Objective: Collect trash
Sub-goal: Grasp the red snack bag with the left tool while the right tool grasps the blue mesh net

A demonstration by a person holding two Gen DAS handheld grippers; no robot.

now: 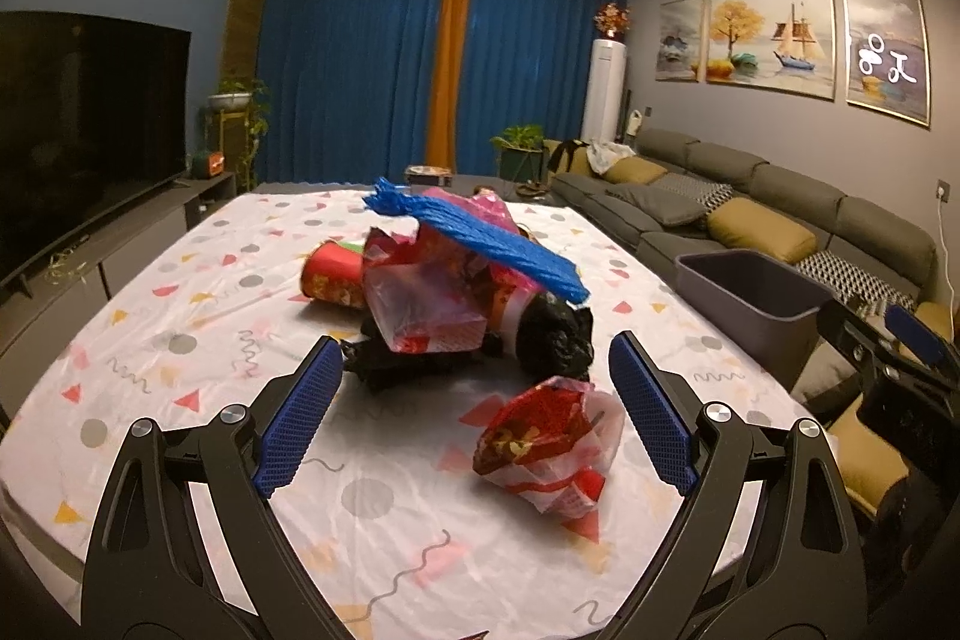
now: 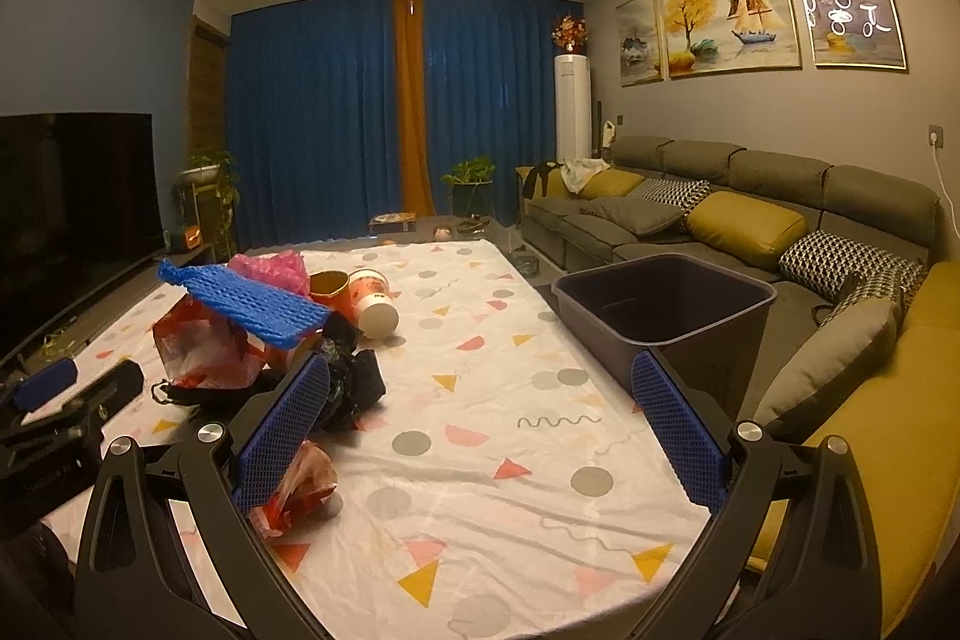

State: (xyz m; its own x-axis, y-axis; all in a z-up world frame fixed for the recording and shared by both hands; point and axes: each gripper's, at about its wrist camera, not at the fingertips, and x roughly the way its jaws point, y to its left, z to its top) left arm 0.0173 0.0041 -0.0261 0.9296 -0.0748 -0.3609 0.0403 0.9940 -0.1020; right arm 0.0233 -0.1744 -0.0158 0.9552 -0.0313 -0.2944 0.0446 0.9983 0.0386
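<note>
tv [image 1: 84, 124] far left on a low stand, potted plant [image 1: 237, 100] beside it, blue curtains [image 1: 360, 64] along the back wall

worktop [image 1: 180, 316] under a white cloth with coloured shapes. left claw [image 1: 474, 412] hovers low over the near end, fingers wide apart, gripping nothing. between its pads and nearer the right one lies a crumpled red and clear wrapper [image 1: 549, 445], not touching either pad as far as i can tell

trash heap just past the left claw, mid worktop: red paper cup [image 1: 333, 277] on its side at the left, red and clear plastic bag [image 1: 423, 304] against it, black plastic bag [image 1: 555, 334] at the right, pink bag [image 1: 489, 211] behind, blue foam net sleeve [image 1: 480, 235] lying slanted across the top. in the right wrist view a second cup [image 2: 375, 307] lies on its side with its open mouth toward the camera, just behind the heap

right claw [image 2: 480, 418] also spread wide with nothing in it, over bare cloth right of the heap; its left pad overlaps the black bag and the loose wrapper [image 2: 300, 484] in that view, contact unclear

grey bin [image 2: 666, 304] stands open just off the right edge of the worktop, looks like nothing in it. behind it a grey sofa [image 2: 750, 178] with yellow and patterned cushions, paintings [image 2: 729, 19] on the wall above, white standing ac unit [image 2: 572, 106] in the corner
</note>
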